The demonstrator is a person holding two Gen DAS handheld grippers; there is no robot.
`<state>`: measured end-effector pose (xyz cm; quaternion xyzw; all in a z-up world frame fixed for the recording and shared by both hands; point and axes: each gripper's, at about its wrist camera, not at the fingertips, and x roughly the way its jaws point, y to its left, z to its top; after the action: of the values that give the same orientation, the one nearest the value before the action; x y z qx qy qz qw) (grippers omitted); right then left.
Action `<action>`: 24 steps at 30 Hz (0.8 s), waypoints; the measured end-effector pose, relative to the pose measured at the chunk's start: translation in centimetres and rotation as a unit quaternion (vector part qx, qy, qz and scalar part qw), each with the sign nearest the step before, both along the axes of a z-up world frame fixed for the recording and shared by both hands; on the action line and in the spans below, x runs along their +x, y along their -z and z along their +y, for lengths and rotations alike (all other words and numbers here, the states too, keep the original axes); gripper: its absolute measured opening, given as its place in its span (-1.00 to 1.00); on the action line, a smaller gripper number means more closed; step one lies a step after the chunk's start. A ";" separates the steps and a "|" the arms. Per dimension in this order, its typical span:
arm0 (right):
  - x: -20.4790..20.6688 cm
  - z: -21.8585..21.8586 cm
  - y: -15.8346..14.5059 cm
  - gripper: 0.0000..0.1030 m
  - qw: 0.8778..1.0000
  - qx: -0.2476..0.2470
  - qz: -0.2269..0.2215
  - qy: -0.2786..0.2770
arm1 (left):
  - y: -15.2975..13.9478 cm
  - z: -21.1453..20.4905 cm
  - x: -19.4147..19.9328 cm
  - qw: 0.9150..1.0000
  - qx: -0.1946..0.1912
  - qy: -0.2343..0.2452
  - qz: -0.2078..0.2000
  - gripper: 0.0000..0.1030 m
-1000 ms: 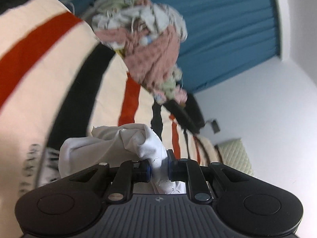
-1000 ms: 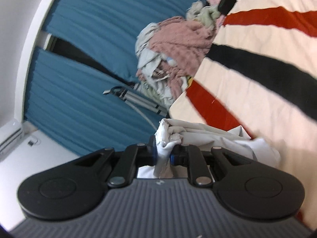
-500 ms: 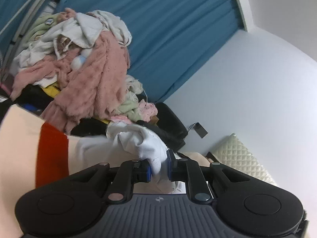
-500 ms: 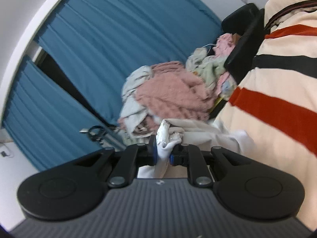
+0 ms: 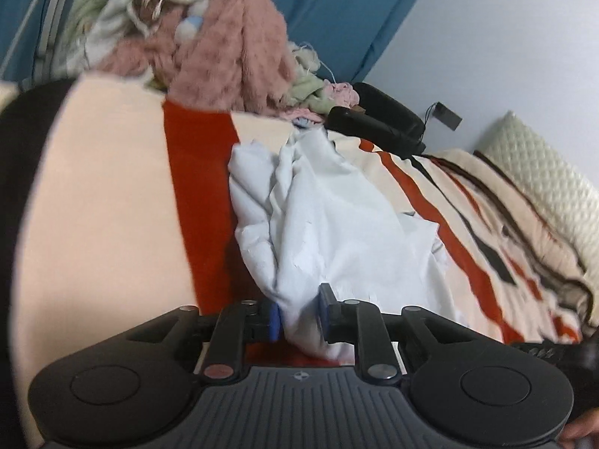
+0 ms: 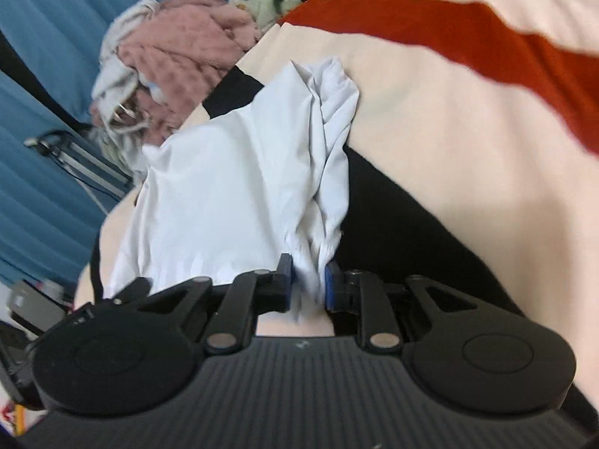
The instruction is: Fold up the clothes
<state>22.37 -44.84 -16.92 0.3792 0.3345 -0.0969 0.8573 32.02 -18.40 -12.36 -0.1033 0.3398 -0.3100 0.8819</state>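
A crumpled white garment point(image 5: 329, 217) lies spread on a bed cover with cream, red and black stripes point(image 5: 112, 194). My left gripper point(image 5: 298, 317) is shut on the garment's near edge, with cloth bunched between its blue pads. In the right wrist view the same white garment point(image 6: 232, 191) stretches away over the striped cover point(image 6: 449, 119). My right gripper point(image 6: 307, 286) is shut on another part of its near edge. The cloth under both gripper bodies is hidden.
A heap of clothes with a pink fleece point(image 5: 224, 37) sits at the bed's far end before blue curtains point(image 5: 337, 3). A black bag point(image 5: 378, 123) and a quilted cream pillow point(image 5: 539, 164) lie by the white wall. A metal rack point(image 6: 78, 157) stands by the curtains.
Both grippers have come down from their raised position, still shut on the white garment. The garment, bunched at the fingers before, now lies spread out over the striped cover.
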 end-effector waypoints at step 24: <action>-24.1 12.3 -24.5 0.67 0.967 -0.189 -0.163 -0.047 | -25.3 7.3 -32.6 0.974 0.068 -0.007 -0.217 0.99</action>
<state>-1.72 -32.57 7.59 0.2052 0.1836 -0.0550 0.9598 -0.63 -11.08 12.96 0.0241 0.1601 -0.2954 0.9416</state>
